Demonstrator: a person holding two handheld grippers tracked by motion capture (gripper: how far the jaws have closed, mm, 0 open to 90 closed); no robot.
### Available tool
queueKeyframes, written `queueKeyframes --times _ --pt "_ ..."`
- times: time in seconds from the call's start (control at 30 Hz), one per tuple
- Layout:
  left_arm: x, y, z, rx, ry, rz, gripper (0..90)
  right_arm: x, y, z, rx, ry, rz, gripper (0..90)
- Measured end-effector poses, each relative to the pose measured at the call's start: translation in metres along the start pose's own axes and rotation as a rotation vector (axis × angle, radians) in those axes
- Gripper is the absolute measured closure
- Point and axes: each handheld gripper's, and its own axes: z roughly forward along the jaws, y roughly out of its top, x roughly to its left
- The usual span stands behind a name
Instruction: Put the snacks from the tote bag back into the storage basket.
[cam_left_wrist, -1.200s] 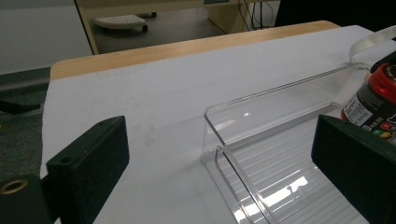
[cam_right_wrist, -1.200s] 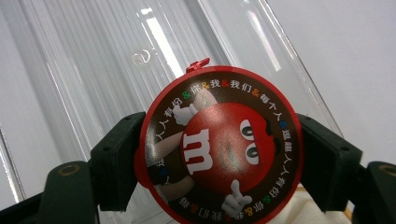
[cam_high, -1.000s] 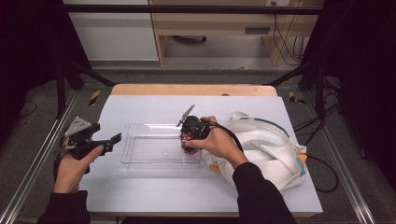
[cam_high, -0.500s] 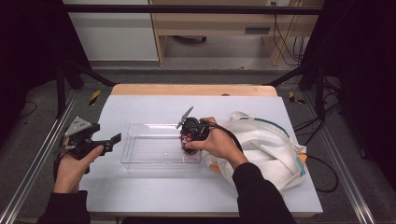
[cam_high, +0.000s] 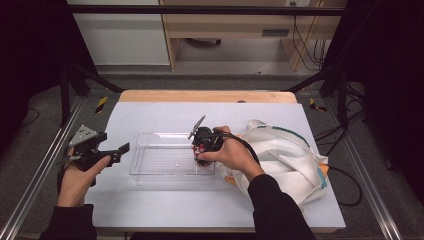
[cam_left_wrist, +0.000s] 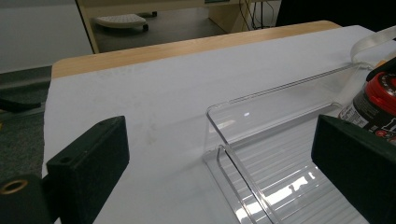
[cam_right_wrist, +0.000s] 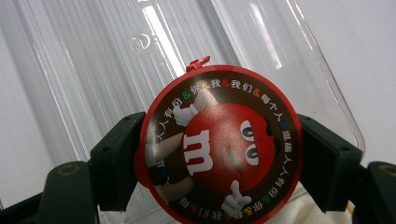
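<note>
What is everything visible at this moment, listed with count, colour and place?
candy tub: one, brown label with red lid, clamped between the right gripper's jaws over the tray's right end
clear tray: one, see-through plastic, middle of the table, nothing lying in it
cloth bag: one, white with teal and orange trim, slumped on the table right of the tray
table: one, white top with a wooden far edge
cabinets: white and pale wood, on the floor beyond the table
cables: several, black, on the floor at far right
left gripper: one, black, jaws open and holding nothing, at the table's left edge, aimed at the tray
right gripper: one, black, shut on the candy tub
forearms: two, dark sleeves, entering from the bottom
</note>
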Motion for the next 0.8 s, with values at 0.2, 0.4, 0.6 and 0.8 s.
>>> queueKeyframes --times 0.2,0.4,0.6,0.8 --pt "0.0005 -0.0001 -0.0001 -0.002 0.0 -0.004 4.3 -0.0011 -0.0004 0.0022 0.001 0.003 -0.015 24.7" --pt "0.0003 0.0 -0.0001 -0.001 0.0 -0.003 4.3 0.0 0.0002 0.0042 0.008 0.004 -0.019 24.7" --pt "0.0013 -0.0002 -0.0008 -0.003 0.002 -0.005 4.3 0.0003 -0.0001 0.0064 0.022 0.007 -0.032 24.7" --pt "0.001 -0.0006 -0.0003 0.0 0.001 -0.005 4.4 -0.0003 -0.0001 0.0083 0.021 0.011 -0.046 24.6"
